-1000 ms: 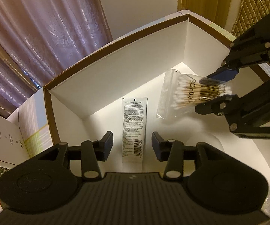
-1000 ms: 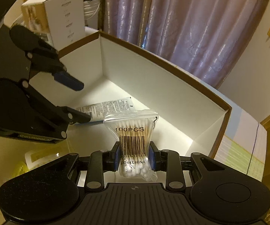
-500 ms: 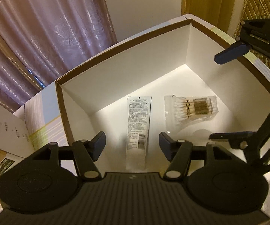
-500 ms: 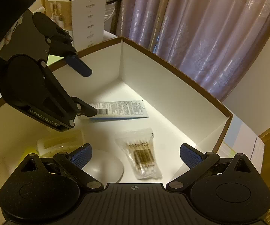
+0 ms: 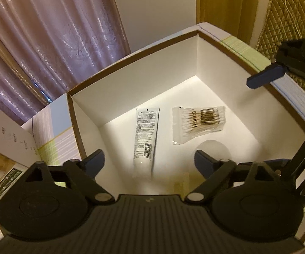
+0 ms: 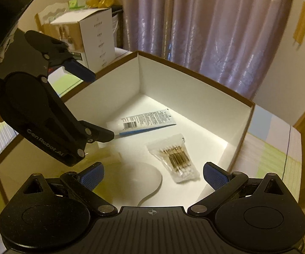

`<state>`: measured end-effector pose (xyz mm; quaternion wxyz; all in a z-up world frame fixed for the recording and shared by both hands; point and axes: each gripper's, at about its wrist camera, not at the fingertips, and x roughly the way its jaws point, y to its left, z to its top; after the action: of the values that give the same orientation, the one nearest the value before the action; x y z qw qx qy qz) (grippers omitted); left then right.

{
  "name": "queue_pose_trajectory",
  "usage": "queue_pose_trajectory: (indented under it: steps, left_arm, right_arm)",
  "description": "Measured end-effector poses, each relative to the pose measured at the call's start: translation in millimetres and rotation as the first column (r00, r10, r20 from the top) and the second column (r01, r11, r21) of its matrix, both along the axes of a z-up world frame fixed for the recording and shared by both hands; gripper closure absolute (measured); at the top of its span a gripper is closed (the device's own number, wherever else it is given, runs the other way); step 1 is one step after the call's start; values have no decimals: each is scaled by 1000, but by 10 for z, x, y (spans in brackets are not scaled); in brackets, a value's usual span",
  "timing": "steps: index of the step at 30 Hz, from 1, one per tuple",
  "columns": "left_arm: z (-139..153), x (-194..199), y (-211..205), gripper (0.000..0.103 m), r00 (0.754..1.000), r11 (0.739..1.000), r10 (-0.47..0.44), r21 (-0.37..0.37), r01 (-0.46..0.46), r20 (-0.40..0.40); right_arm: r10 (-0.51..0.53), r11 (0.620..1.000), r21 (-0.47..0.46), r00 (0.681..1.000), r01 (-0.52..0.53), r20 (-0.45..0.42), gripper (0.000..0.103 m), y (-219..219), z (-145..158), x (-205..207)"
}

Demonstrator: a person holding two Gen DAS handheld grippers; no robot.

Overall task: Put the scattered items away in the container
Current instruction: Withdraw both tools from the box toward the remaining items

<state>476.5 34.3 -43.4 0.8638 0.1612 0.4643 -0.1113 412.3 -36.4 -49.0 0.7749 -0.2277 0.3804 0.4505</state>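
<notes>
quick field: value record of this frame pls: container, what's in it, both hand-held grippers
container: open white box with a brown rim
tube: white tube flat on the box floor, barcode side up
swabs: clear bag of cotton swabs flat on the floor beside the tube, not touching it
other contents: white round disc near the bag; a yellowish item partly hidden, cannot identify
left hand-held gripper: above the box, jaws opening, nothing between them
right hand-held gripper: above the box, jaws wide open, empty
</notes>
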Motion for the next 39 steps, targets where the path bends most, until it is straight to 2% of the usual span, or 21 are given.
queue_pose_trajectory:
  steps: [2,5,12,24,29,39]
  left_arm:
    - [62,-62,-16,6,1000,1000,7,-2,-7,10]
    - [147,-163,-31,4,1000,1000,18,-11,-18,23]
    - [342,-427,-21,3,997,997,67,-31,-66,31]
    - [622,-965,-63,1,994,994,96,-61,-93,59]
    - [699,-1155,-95,1,992,993,104,-64,-99,71]
    - [816,-1490,-81,1,984,988,141,-69,-134,106]
  right_arm:
    - [-17,1000,9,1000,17,5,0,-54,52,-60]
    - [-40,999,22,999,40,19,0,-129,122,-168]
    - [-90,995,47,996,90,6,0,-292,268,-367]
    - [-140,985,99,990,138,10,0,-513,437,-756]
    - [-149,983,112,989,145,25,0,-560,495,-903]
    - [-202,970,136,979,200,-1,0,-663,560,-1121]
